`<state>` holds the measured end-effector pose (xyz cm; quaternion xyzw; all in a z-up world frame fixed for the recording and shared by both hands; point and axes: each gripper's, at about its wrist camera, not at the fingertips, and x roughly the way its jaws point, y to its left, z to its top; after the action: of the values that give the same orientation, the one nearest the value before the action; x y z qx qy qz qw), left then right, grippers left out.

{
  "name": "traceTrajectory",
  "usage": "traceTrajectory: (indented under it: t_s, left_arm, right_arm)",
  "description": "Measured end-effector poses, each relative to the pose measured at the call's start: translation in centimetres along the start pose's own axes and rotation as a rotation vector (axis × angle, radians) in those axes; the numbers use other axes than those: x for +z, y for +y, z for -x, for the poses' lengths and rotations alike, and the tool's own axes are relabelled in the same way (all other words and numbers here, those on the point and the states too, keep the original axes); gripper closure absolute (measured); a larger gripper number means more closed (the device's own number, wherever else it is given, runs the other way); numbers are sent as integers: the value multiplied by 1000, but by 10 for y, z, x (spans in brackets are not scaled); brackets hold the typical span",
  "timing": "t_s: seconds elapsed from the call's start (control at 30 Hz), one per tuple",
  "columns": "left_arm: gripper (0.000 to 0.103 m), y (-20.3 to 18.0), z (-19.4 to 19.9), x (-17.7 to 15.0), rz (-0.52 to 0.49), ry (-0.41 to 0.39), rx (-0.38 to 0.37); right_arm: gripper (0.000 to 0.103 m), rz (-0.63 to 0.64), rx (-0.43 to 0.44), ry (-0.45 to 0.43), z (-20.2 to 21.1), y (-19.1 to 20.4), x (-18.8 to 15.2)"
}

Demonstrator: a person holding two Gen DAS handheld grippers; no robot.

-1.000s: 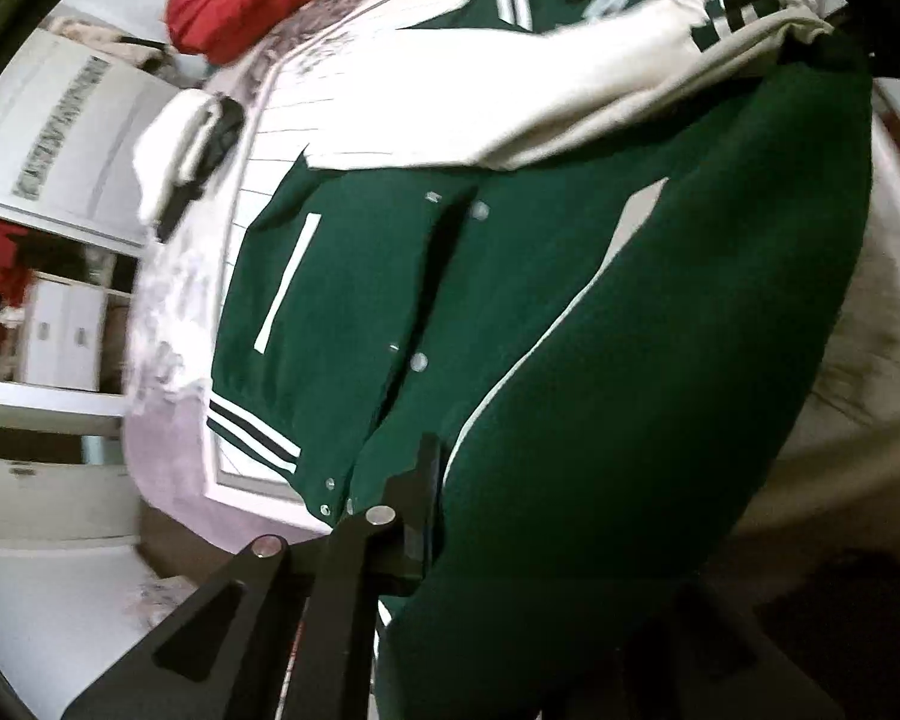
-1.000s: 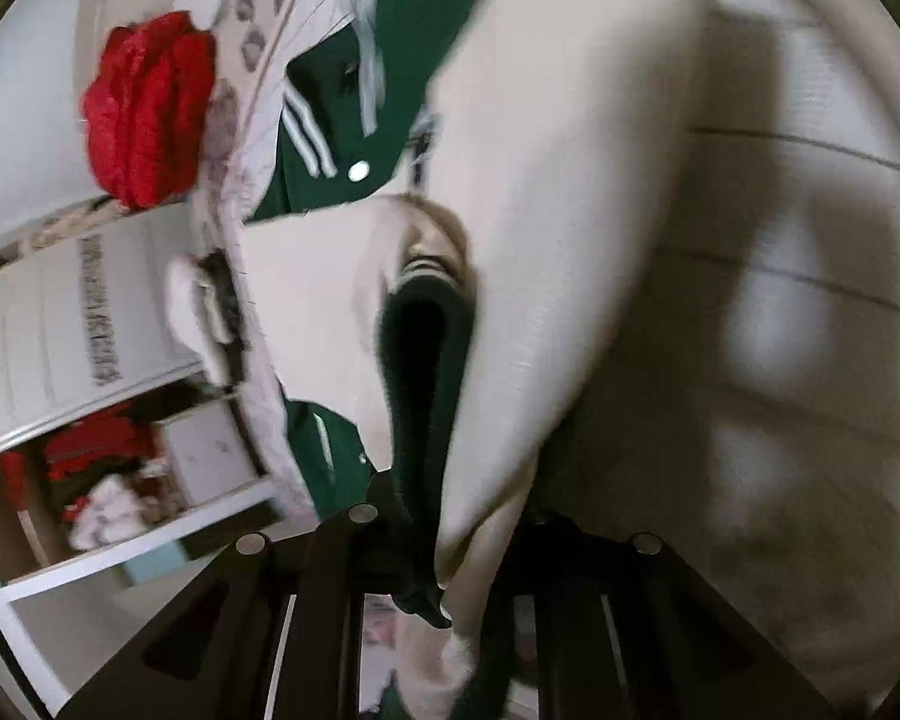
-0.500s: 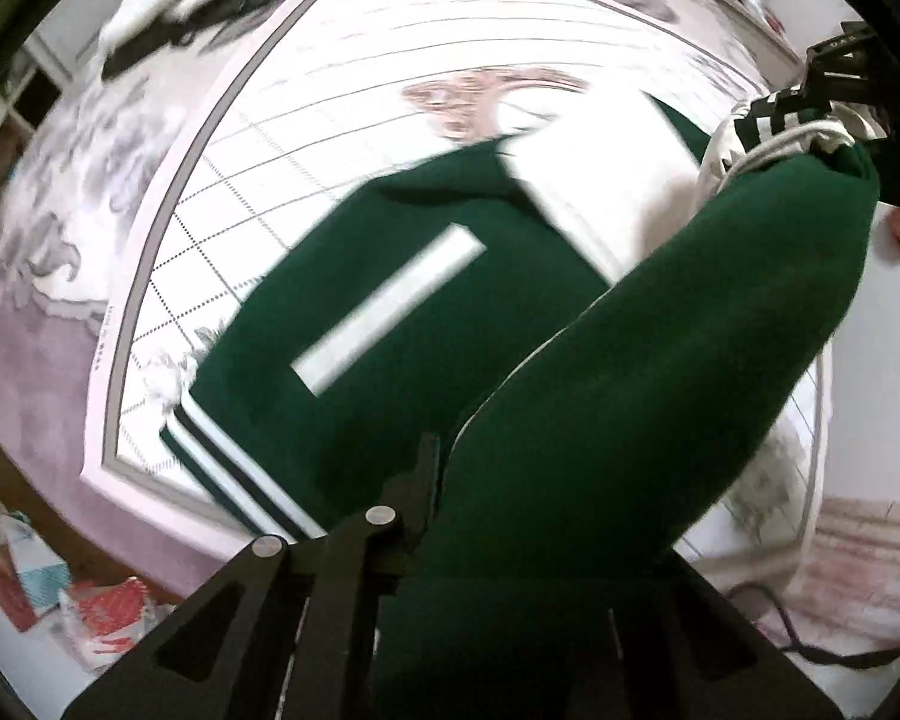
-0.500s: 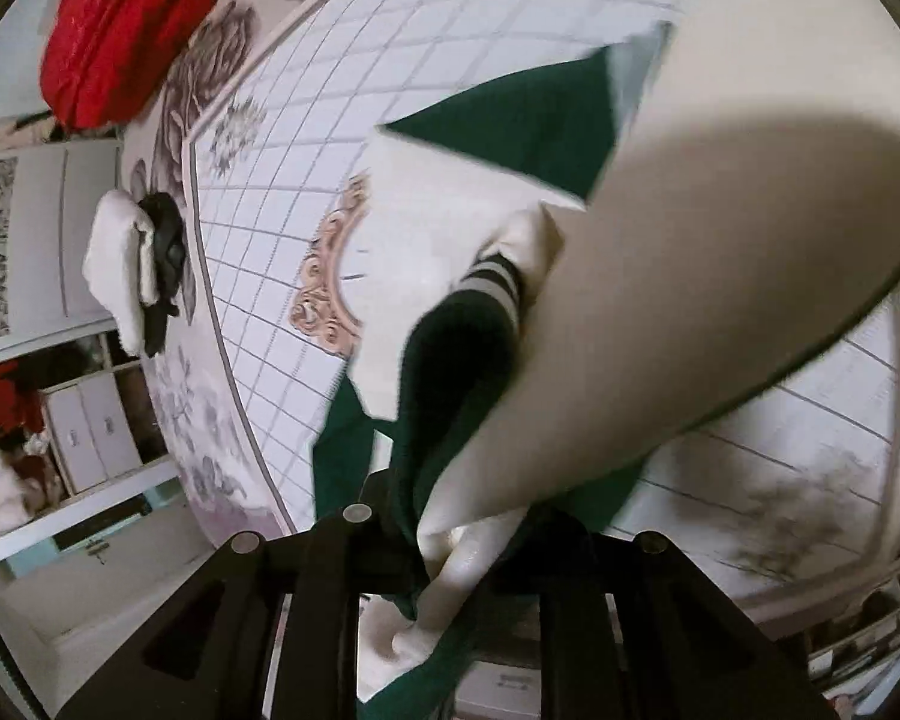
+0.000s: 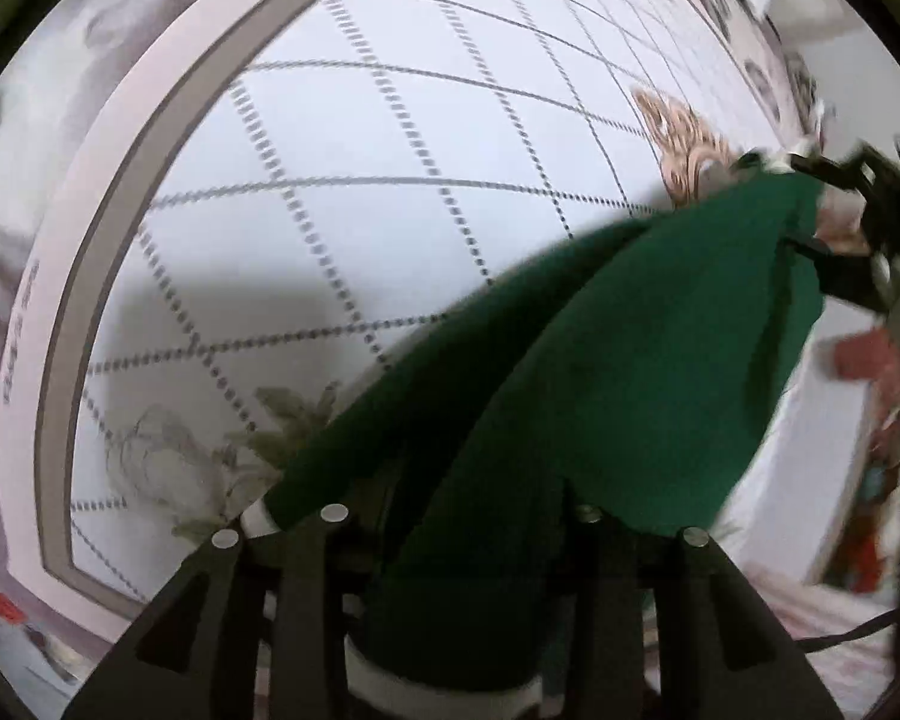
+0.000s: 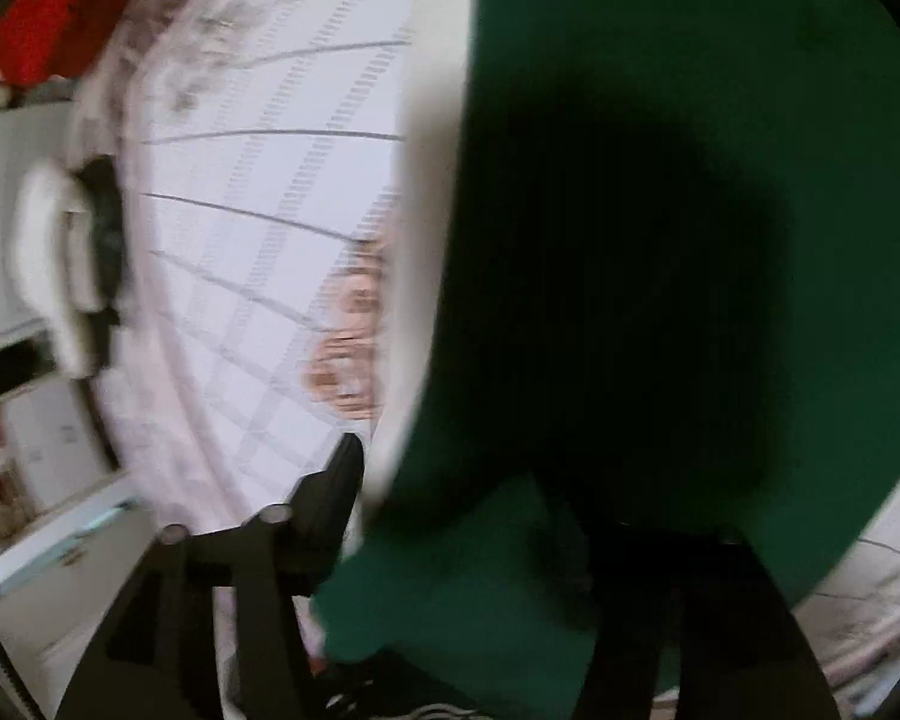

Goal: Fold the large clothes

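A dark green varsity jacket (image 5: pixel 600 372) with cream sleeves and striped cuffs hangs stretched between my two grippers, lifted above the bed. My left gripper (image 5: pixel 456 516) is shut on its hem, and the green cloth runs up to the right gripper (image 5: pixel 858 228), seen at the far right. In the right wrist view the jacket (image 6: pixel 660 300) fills most of the frame, with a cream sleeve edge (image 6: pixel 420 276) on its left. My right gripper (image 6: pixel 480 480) is shut on the cloth; only its left finger (image 6: pixel 330 498) shows.
The white bedspread (image 5: pixel 330 180) with a dotted diamond grid and gold medallion (image 5: pixel 690 138) lies below. A red garment (image 6: pixel 60 18) and a white-and-black folded item (image 6: pixel 66 252) lie at the bed's far edge. Shelves stand beyond the bed.
The jacket has been lifted off the bed and swung over. It lay spread on the bedspread a second ago; now it hangs between the grippers with the bedspread bare beneath. Both views are motion-blurred.
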<state>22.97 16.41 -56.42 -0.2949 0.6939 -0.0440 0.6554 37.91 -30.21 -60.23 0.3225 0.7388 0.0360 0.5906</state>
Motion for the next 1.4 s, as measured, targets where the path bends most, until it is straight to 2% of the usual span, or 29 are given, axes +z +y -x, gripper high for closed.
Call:
traceTrajectory:
  t_s: [0.03, 0.07, 0.13, 0.17, 0.2, 0.27, 0.4, 0.5, 0.53, 0.63, 0.73, 0.77, 0.83, 0.93, 0.97, 1.0, 1.03, 1.07, 1.1, 1.17, 1.23, 1.27, 1.33, 1.4]
  left_arm:
    - [66, 5, 5, -2, 31, 0, -30]
    - [63, 8, 9, -4, 48, -5, -40]
    - [62, 13, 22, -10, 83, -43, -33]
    - [55, 15, 31, -13, 100, -78, -25]
    - [43, 19, 38, -13, 118, -107, -18]
    - [30, 28, 58, -19, 177, -194, 16]
    - [22, 24, 67, -22, 188, -298, 132]
    - [22, 13, 49, -21, 166, -296, 197]
    - [22, 3, 43, -24, 146, -315, 252]
    - [22, -27, 45, -27, 73, -427, 310]
    - [22, -49, 46, -28, 25, -511, 309]
    - [22, -54, 43, -26, 17, -515, 326]
    - [22, -64, 33, -22, 12, -502, 354]
    - [22, -73, 13, -24, 27, -474, 299]
    - [22, -76, 4, -25, 25, -457, 309]
    - [22, -79, -2, -28, 25, -439, 340]
    - [22, -81, -13, -29, 17, -412, 385]
    - [22, -82, -20, -29, 5, -398, 412]
    - [22, -81, -25, -31, -7, -388, 446]
    - [22, -75, -29, -33, -25, -380, 469]
    - [22, -69, -29, -28, -53, -371, 490]
    - [22, -66, -27, -25, -60, -367, 490]
    - [22, -58, -23, -15, -65, -361, 485]
    - [22, -53, -22, -8, -67, -344, 473]
  right_arm:
    - [39, 19, 89, -2, 6, 3, -4]
    - [39, 37, 128, -2, 12, 5, -8]
    - [37, 81, 171, -45, 33, 5, -22]
    - [34, 91, 171, -60, 38, 4, -27]
    - [32, 101, 157, -81, 46, 0, -34]
    - [32, 107, 118, -113, 55, -13, -50]
    - [32, 64, 63, -145, 64, -53, -80]
    - [32, 10, -15, -194, 68, -99, -97]
    - [32, -4, -38, -209, 66, -110, -97]
    - [32, -45, -91, -243, 71, -150, -100]
    - [26, -36, -105, -321, 81, -173, -91]
    - [18, -30, -114, -342, 84, -178, -87]
    - [14, -15, -108, -391, 81, -196, -65]
    - [12, -63, -31, -359, 55, -224, -24]
    - [12, -98, -14, -336, 43, -238, -10]
    - [13, -122, 13, -358, 38, -247, -7]
    - [21, -134, 39, -382, 38, -251, -8]
    - [51, -131, 20, -401, 40, -252, -14]
    - [68, -131, 24, -411, 43, -254, -20]
    - [78, -213, 103, -440, 52, -274, -43]
    - [81, -337, 138, -429, 60, -300, -78]
    - [82, -396, 137, -403, 60, -313, -101]
    - [82, -435, 157, -343, 57, -328, -131]
    - [81, -388, 117, -229, 52, -334, -156]
